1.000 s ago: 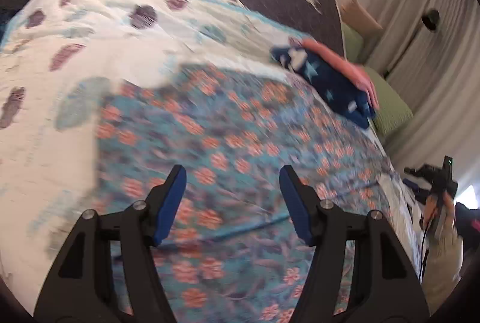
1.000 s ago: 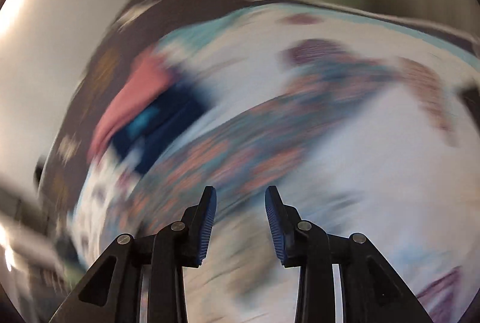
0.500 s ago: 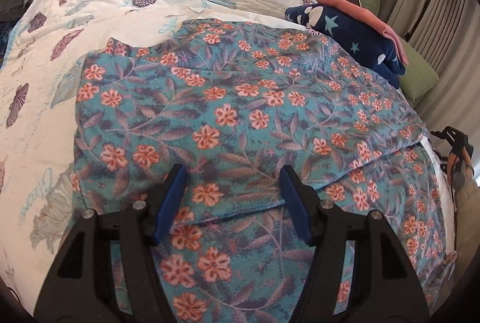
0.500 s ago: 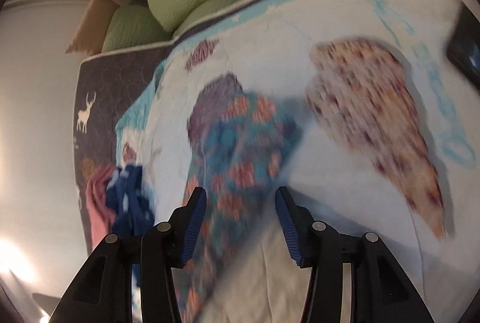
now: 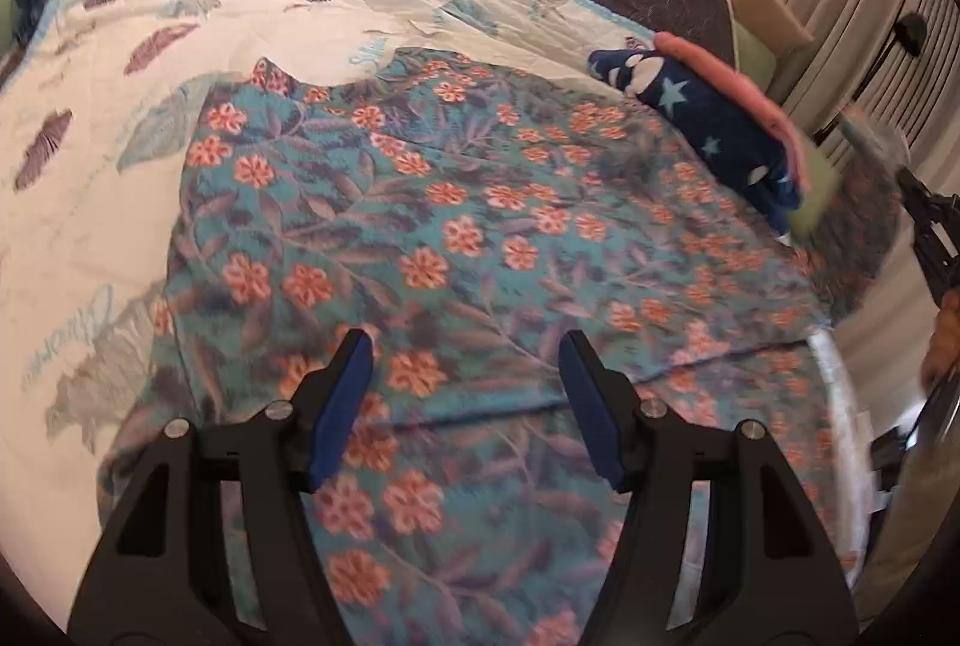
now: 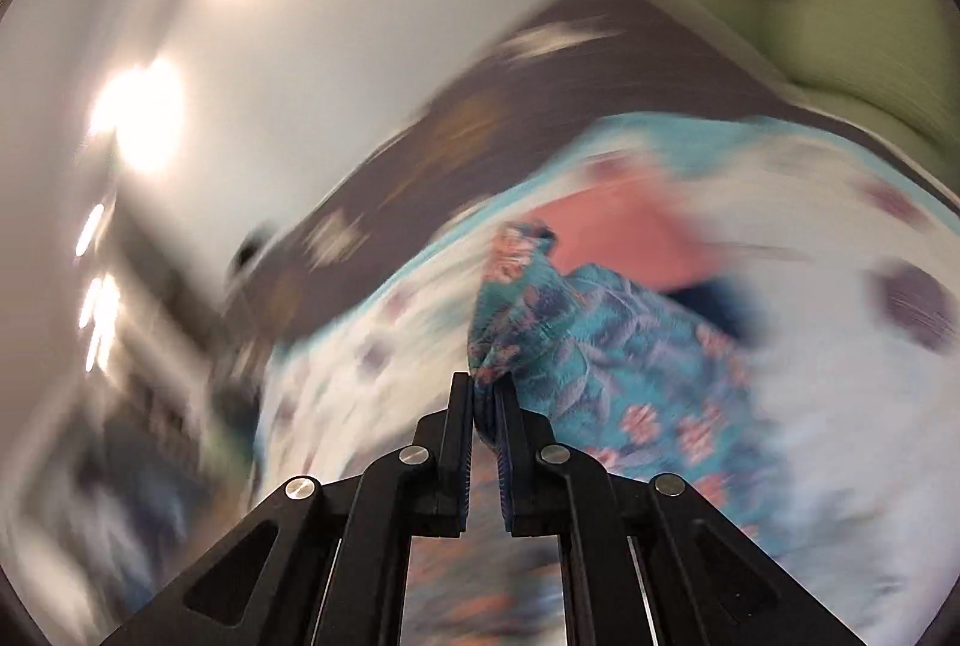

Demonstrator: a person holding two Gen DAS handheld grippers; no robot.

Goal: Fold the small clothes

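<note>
Pinching now a bunched edge of the teal flower-print cloth [image 6: 600, 346] in the right gripper [image 6: 483, 406], spread apart half a second ago; left gripper [image 5: 465, 382] still spread wide above the same cloth [image 5: 480, 226].

open bedspread [image 5: 90, 202] to the left of the floral cloth [image 5: 480, 202], flat and bare enough for a gripper to pass. blocked at the far right by a stack of folded clothes [image 5: 714, 124] touching the cloth's edge, with green pillows [image 5: 753, 52] and a dark stand [image 5: 930, 226] crowding the bed's right side.
</note>
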